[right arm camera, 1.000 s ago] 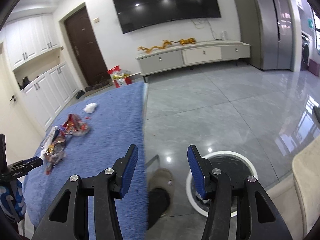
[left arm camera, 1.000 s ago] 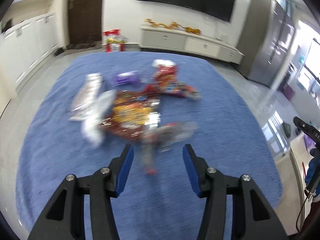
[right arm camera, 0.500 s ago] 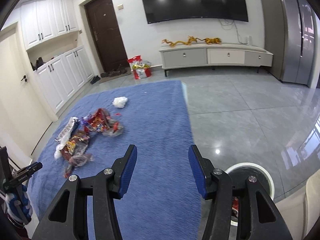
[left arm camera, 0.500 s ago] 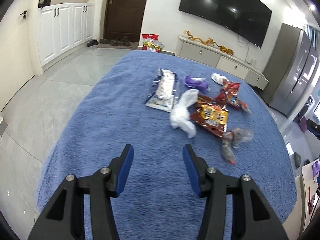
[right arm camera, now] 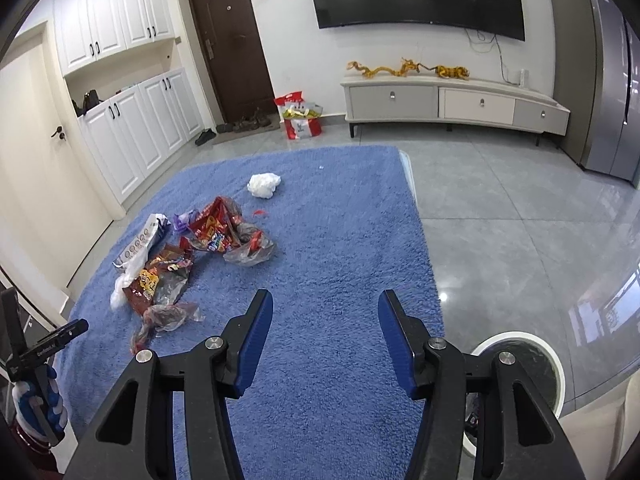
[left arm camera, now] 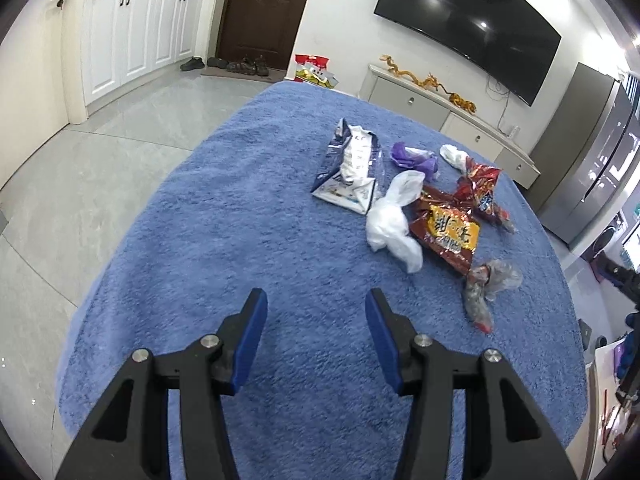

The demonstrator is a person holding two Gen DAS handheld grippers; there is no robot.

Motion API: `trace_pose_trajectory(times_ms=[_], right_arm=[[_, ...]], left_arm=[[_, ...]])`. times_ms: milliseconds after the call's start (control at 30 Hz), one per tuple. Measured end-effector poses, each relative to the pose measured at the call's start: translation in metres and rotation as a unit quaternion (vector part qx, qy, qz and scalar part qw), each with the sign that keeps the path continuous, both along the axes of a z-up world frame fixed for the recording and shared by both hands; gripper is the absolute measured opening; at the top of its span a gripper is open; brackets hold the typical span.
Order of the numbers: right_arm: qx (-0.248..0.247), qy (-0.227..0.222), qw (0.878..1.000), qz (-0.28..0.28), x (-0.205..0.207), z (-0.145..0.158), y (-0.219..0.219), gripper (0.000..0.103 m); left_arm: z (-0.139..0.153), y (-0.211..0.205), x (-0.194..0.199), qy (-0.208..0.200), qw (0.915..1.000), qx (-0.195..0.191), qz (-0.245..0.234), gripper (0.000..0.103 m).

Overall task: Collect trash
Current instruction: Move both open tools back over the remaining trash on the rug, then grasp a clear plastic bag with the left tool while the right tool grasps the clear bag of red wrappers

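Observation:
Several pieces of trash lie on a blue rug (left arm camera: 248, 240): a white and blue wrapper (left arm camera: 352, 164), a purple bag (left arm camera: 412, 158), a white plastic bag (left arm camera: 394, 220), a brown and yellow snack bag (left arm camera: 448, 232), a red snack bag (left arm camera: 480, 188) and a clear crumpled wrapper (left arm camera: 488, 284). My left gripper (left arm camera: 316, 320) is open and empty, short of the pile and to its left. My right gripper (right arm camera: 324, 328) is open and empty above the rug (right arm camera: 340, 240), with the pile (right arm camera: 180, 264) to its left. A white crumpled wad (right arm camera: 264, 185) lies farther back.
A round white-rimmed bin (right arm camera: 520, 376) stands on the grey tile floor right of the rug's near corner. A TV cabinet (right arm camera: 452, 104) and a red bag (right arm camera: 300, 118) stand at the far wall. White cupboards (right arm camera: 132, 128) line the left wall.
Both cameras have swung left. The pile has shifted to the right in the left wrist view. In the right wrist view the rug now fills the middle and the bin sits at the lower right.

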State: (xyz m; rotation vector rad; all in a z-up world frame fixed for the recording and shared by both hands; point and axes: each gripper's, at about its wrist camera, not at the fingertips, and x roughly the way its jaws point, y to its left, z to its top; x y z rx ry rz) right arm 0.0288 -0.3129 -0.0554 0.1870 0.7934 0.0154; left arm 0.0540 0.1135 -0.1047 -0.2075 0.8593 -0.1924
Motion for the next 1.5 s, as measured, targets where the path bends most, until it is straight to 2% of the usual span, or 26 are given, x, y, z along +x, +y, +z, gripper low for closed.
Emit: trace_pose_trajectory(times_ms=[267, 467, 633, 767, 900, 1067, 1133, 1167, 1200, 1500], right_arm=[[0.007, 0.019, 0.999, 0.029, 0.031, -0.022, 0.009, 0.054], [0.008, 0.023, 0.996, 0.087, 0.071, -0.033, 0.029, 0.054], [0.012, 0.021, 0.991, 0.133, 0.115, -0.043, 0.050, 0.054], [0.025, 0.026, 0.988, 0.150, 0.149, -0.053, 0.060, 0.050], [0.017, 0.038, 0.986, 0.161, 0.170, -0.066, 0.071, 0.047], [0.008, 0.053, 0.984, 0.168, 0.178, -0.081, 0.074, 0.042], [0.004, 0.051, 0.984, 0.168, 0.177, -0.081, 0.074, 0.034], [0.005, 0.050, 0.984, 0.170, 0.176, -0.081, 0.074, 0.023], [0.003, 0.051, 0.984, 0.170, 0.175, -0.081, 0.074, 0.018], [0.016, 0.036, 0.990, 0.138, 0.141, -0.068, 0.059, 0.016]], left_arm=[[0.005, -0.018, 0.033, 0.008, 0.9993, -0.027, -0.024, 0.049], [0.005, -0.025, 0.064, 0.021, 0.9977, -0.058, -0.029, 0.049], [-0.002, -0.032, 0.085, 0.037, 0.9968, -0.065, -0.029, 0.047], [-0.008, -0.036, 0.094, 0.046, 0.9960, -0.071, -0.030, 0.047], [-0.014, -0.041, 0.100, 0.052, 0.9957, -0.068, -0.034, 0.047], [-0.017, -0.049, 0.102, 0.049, 0.9964, -0.055, -0.043, 0.042], [-0.017, -0.052, 0.102, 0.047, 0.9964, -0.053, -0.046, 0.038], [-0.017, -0.053, 0.102, 0.047, 0.9963, -0.054, -0.049, 0.033], [-0.018, -0.055, 0.101, 0.049, 0.9957, -0.058, -0.053, 0.029], [-0.007, -0.055, 0.084, 0.035, 0.9962, -0.061, -0.052, 0.028]])
